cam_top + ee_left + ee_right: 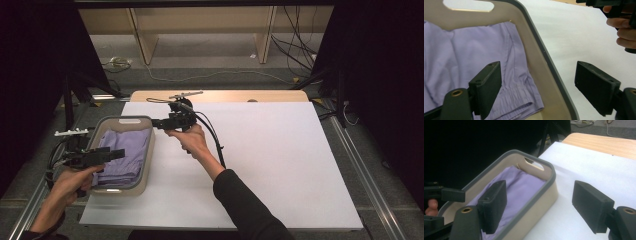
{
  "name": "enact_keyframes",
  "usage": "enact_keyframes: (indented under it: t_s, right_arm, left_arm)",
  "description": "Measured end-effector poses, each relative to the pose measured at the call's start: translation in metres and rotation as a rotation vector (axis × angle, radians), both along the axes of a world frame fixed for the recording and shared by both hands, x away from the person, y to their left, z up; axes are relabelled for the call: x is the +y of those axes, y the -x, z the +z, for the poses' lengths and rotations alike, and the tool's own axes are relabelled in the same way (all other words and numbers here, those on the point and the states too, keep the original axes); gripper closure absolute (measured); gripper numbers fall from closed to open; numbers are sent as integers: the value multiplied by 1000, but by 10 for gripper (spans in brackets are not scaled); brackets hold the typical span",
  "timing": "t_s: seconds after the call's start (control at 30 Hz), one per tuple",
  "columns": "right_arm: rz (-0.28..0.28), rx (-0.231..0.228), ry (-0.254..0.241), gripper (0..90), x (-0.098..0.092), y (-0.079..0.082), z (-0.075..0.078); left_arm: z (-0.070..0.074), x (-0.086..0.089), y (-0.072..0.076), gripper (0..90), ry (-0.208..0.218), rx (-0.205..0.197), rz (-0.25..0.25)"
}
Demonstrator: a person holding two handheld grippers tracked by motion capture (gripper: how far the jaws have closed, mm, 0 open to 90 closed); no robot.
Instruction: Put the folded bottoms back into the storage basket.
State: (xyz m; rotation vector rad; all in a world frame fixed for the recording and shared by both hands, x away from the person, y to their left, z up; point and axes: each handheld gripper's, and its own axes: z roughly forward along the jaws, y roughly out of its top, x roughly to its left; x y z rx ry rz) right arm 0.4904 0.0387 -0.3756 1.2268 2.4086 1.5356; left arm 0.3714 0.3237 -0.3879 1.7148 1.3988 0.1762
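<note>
Two grippers at a beige bin (146,165) of lilac cloth (125,152)
Left gripper (537,87) astride the bin's rim, right gripper (539,206) near its corner; jaws spread, empty

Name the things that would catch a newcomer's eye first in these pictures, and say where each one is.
A beige basket with a grey rim sits at the left edge of the white table, holding a folded lilac garment. Two black handheld grippers meet over it, both open and empty: the left gripper above the garment, the right gripper at the basket's far right corner.
</note>
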Motion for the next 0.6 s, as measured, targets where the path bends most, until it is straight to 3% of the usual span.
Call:
enact_keyframes:
  t_s: [0.6]
  right_arm:
    - [1,-34,-25,278,-35,16,-4]
  left_arm:
    - [3,-31,5,200,9,-80,-50]
